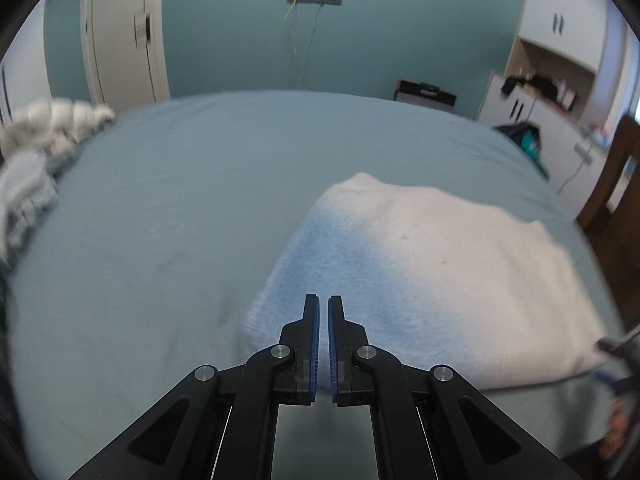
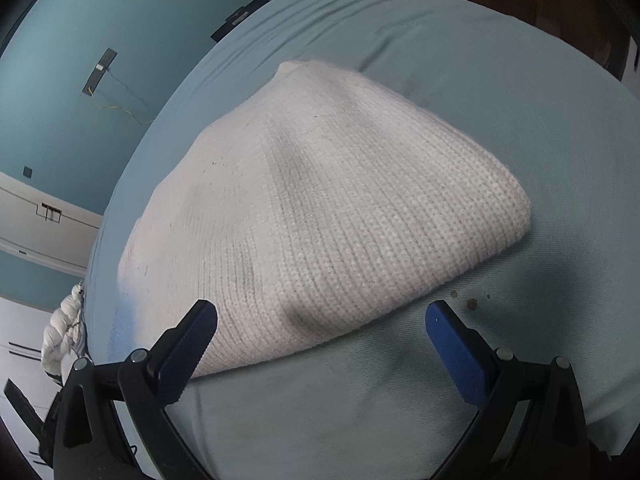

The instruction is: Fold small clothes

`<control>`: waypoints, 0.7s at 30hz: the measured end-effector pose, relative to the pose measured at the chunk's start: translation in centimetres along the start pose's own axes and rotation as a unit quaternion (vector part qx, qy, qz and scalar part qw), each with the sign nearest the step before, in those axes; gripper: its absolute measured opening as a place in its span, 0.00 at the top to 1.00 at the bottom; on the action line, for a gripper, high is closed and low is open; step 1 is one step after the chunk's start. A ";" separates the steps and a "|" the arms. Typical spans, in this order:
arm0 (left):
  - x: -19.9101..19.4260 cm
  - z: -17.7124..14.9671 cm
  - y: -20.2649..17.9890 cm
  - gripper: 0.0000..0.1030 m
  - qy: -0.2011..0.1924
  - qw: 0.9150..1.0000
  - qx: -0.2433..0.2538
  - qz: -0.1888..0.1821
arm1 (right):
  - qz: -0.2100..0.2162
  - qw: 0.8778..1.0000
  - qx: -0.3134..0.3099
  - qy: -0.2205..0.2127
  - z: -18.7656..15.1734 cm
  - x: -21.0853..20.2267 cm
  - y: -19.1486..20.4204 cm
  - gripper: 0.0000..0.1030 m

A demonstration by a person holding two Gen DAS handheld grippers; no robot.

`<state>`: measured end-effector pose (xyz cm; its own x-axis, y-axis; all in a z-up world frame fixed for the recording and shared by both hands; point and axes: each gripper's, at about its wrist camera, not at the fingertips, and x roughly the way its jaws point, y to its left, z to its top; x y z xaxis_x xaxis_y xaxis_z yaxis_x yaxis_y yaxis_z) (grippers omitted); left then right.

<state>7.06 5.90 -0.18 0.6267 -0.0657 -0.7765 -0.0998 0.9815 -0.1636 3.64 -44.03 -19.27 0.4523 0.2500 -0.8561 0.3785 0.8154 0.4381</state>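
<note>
Left gripper (image 1: 323, 304): jaws clenched together, nothing between the blue pads, hovering over the near left edge of the folded white knit garment (image 1: 432, 276). Right gripper (image 2: 320, 320): jaws spread wide, released, gripping nothing, straddling the garment's near corner (image 2: 320, 216) without clear contact. Garment lying folded flat on the pale blue bedsheet (image 1: 168, 208), toward the right side. Heap of unfolded clothes (image 1: 44, 148) at far left on the bed. No containers on the bed. Small dark spots (image 2: 472, 302) on sheet beside right finger.

blurred clothes pile (image 1: 36, 152), shelf clutter (image 1: 536, 86) indistinct
</note>
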 end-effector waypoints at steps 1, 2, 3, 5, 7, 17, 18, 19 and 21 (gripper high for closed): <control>0.0 0.0 0.8 0.94 0.011 1.000 -0.018 -0.014 | -0.002 1.000 -0.004 0.000 0.0 0.0 0.2 0.01; -0.2 -0.1 1.3 0.81 0.014 0.999 -0.031 -0.029 | -0.004 1.000 -0.009 0.000 0.0 0.1 0.3 0.01; -0.4 -0.2 1.7 0.61 0.011 0.998 -0.043 -0.045 | -0.007 1.000 -0.013 -0.001 0.0 0.2 0.4 0.01; -0.7 -0.2 1.5 0.00 -0.003 0.998 -0.038 -0.058 | -0.010 1.000 -0.019 -0.001 0.1 0.3 0.6 0.01; -0.6 -0.3 0.6 0.00 -0.009 0.998 -0.014 -0.053 | -0.012 1.000 -0.021 -0.001 0.2 0.4 0.7 0.01; 3.4 -0.7 0.2 0.00 0.045 0.999 -0.004 -0.026 | -0.007 1.000 -0.007 -0.007 0.4 0.3 0.4 0.01; 4.5 -0.9 0.1 0.00 0.062 0.998 0.003 0.003 | -0.005 1.000 -0.001 -0.010 0.4 0.2 0.2 0.01; 4.8 -1.0 0.1 0.00 0.068 0.998 0.006 0.019 | -0.005 1.000 0.006 -0.014 0.5 0.0 -0.1 0.01; 5.7 -1.1 0.0 0.00 0.076 0.995 0.018 0.054 | -0.004 0.999 0.022 -0.024 0.5 -0.5 -0.7 0.01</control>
<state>9.81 5.36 -5.31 0.4886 0.0164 -0.8724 -0.1301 0.9900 -0.0543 3.57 -44.99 -18.99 0.4873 0.2168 -0.8459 0.4163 0.7938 0.4433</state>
